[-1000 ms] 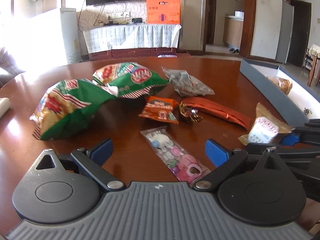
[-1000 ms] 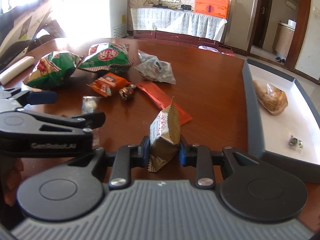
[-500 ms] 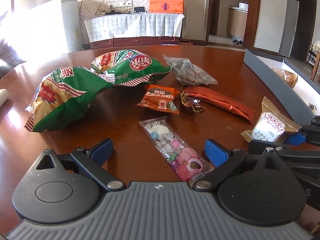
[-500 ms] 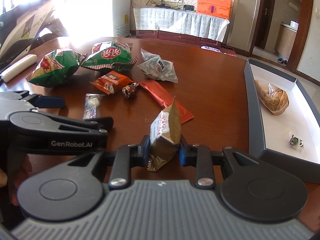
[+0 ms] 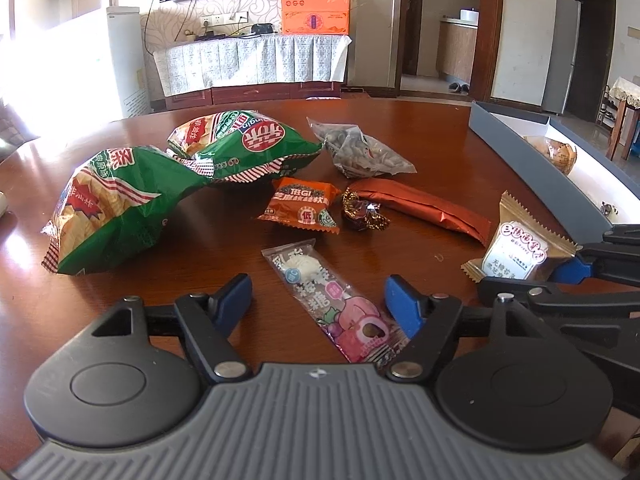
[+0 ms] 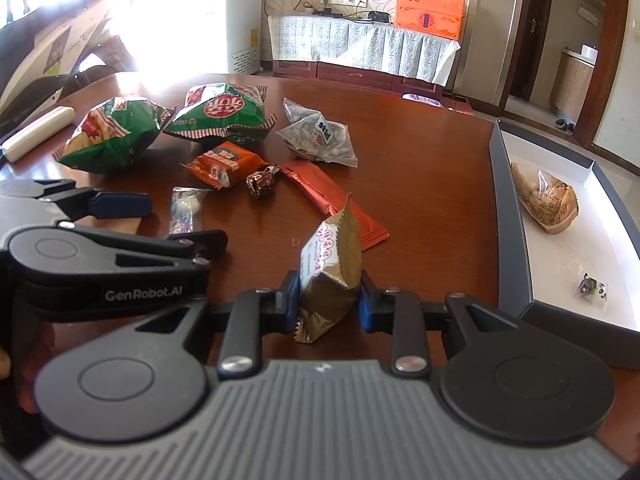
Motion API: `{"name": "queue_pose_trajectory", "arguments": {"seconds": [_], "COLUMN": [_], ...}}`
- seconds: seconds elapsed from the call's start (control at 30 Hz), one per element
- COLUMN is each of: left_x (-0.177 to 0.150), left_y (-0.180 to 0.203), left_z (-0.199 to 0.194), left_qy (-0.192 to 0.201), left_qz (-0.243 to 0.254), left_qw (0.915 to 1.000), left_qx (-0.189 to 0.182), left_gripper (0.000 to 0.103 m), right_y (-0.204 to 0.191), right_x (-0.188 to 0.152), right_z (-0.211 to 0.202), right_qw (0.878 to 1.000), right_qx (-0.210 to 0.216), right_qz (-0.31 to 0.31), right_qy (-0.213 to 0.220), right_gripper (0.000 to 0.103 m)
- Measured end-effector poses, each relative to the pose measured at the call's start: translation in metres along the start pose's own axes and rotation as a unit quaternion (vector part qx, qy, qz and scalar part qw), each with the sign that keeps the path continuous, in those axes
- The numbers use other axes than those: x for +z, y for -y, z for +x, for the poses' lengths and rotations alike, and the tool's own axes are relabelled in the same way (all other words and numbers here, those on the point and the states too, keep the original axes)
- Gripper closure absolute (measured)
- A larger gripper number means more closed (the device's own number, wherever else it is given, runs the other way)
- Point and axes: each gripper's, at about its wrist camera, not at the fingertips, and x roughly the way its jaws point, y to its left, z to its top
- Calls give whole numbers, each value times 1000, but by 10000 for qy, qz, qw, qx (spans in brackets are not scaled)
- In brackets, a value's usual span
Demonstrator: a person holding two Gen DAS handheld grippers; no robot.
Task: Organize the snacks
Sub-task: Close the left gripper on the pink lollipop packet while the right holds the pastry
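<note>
My right gripper [image 6: 329, 307] is shut on a gold and white snack packet [image 6: 330, 268], held upright above the brown table; the packet also shows in the left wrist view [image 5: 520, 246]. My left gripper [image 5: 318, 300] is open, its jaws on either side of a pink candy packet [image 5: 332, 300] lying on the table. Two green chip bags [image 5: 120, 200], an orange packet [image 5: 300, 206], a foil-wrapped candy [image 5: 364, 214], a long red bar [image 5: 424, 204] and a clear bag of seeds [image 5: 360, 152] lie beyond.
A grey-walled white tray [image 6: 512, 240] stands at the right and holds a wrapped pastry [image 6: 548, 200] and a small candy [image 6: 592, 286]. A white cylinder [image 6: 38, 132] lies at the table's far left edge.
Both grippers have risen and drawn back a little, so the snacks sit lower and nearer in view. The right gripper still holds the gold packet; the left stays open over the pink candy.
</note>
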Motion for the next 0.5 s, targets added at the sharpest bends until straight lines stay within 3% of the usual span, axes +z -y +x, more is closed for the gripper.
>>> {"name": "queue_pose_trajectory", "arguments": {"seconds": [0.1, 0.17, 0.23, 0.5], "left_x": [-1, -2, -2, -3], "left_y": [-1, -1, -2, -10], "left_z": [-1, -2, -3, -5], "left_qy": [17, 46, 83, 102], "left_qz": [11, 23, 40, -19], "left_qw": [10000, 10000, 9999, 9995], "left_qx": [-17, -45, -129, -297], "left_gripper": [28, 36, 55, 74], "right_y": [0, -1, -2, -3], "right_x": [0, 1, 1, 1], "right_z": [0, 0, 0, 2], "right_qw": [10000, 10000, 10000, 10000], "right_qx": [4, 11, 10, -33], "right_qz": [6, 11, -8, 23], "right_qy": [-2, -1, 2, 0], "right_gripper": [71, 71, 71, 70]}}
